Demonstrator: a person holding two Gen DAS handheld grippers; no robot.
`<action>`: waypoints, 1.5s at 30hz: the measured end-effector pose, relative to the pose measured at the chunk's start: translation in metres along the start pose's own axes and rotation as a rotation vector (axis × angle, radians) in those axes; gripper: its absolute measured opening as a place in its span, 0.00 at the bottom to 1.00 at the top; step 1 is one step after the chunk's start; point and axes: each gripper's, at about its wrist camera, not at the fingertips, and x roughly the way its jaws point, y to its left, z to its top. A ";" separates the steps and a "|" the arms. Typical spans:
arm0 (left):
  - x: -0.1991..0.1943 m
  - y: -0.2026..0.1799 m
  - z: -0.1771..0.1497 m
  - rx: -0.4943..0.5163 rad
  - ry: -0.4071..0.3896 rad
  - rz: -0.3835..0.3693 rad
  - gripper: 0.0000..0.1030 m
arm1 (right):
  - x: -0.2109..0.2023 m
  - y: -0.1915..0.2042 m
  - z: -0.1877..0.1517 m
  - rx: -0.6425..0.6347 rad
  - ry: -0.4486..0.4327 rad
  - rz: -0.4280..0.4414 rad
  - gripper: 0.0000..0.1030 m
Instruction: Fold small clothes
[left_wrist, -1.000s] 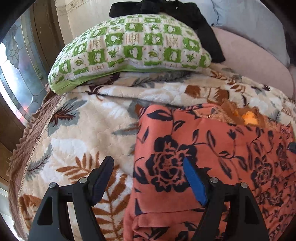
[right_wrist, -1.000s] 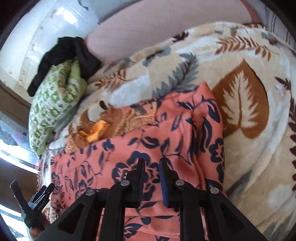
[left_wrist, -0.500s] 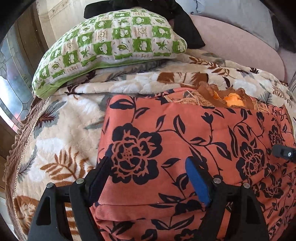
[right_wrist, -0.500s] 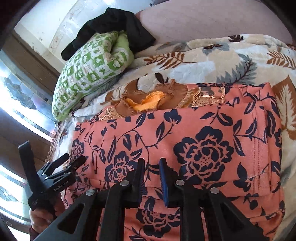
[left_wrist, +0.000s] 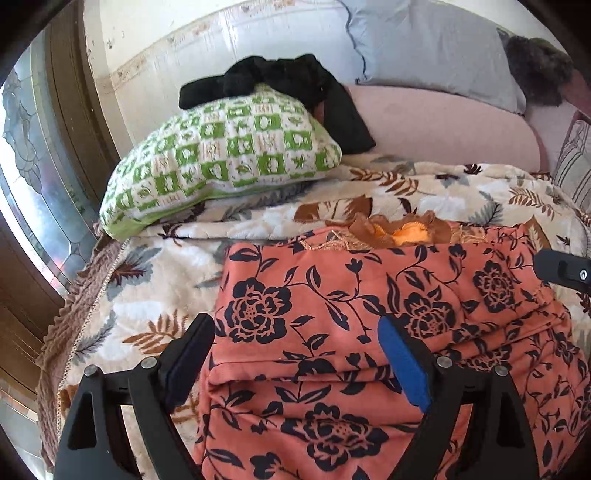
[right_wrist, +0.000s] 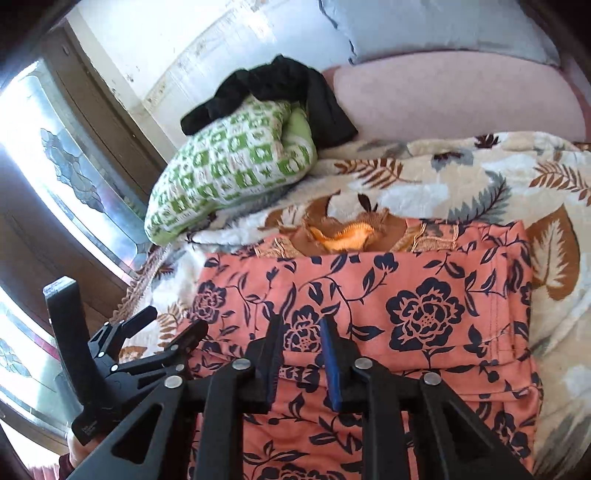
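Since the coral floral garment (left_wrist: 369, 332) already lies doubled over on the leaf-print blanket (left_wrist: 147, 310), with stacked layers showing along its near edge, I judge this fold laid and a further fold or some smoothing perhaps left. It fills the 5 o'clock part of my left view; a brown and orange garment (right_wrist: 347, 232) peeks out past its far edge at 12 o'clock. My left tongs (left_wrist: 295, 354) stand wide, straddling the fabric's left corner without pinching it. My right tongs (right_wrist: 301, 354) have just been opening and now show a narrow gap, nothing held. Compared with a second ago, both tongs have pulled back and up, and the green checked pillow (left_wrist: 229, 158) sits farther off.
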 end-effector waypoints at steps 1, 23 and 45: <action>-0.013 0.002 -0.002 -0.007 -0.017 0.001 0.87 | -0.013 0.003 -0.002 0.004 -0.035 0.006 0.72; -0.108 0.101 -0.175 -0.126 0.205 0.025 0.89 | -0.183 -0.059 -0.150 0.185 -0.049 -0.164 0.83; -0.093 0.117 -0.243 -0.215 0.296 -0.337 0.08 | -0.144 -0.085 -0.226 0.093 0.286 -0.348 0.13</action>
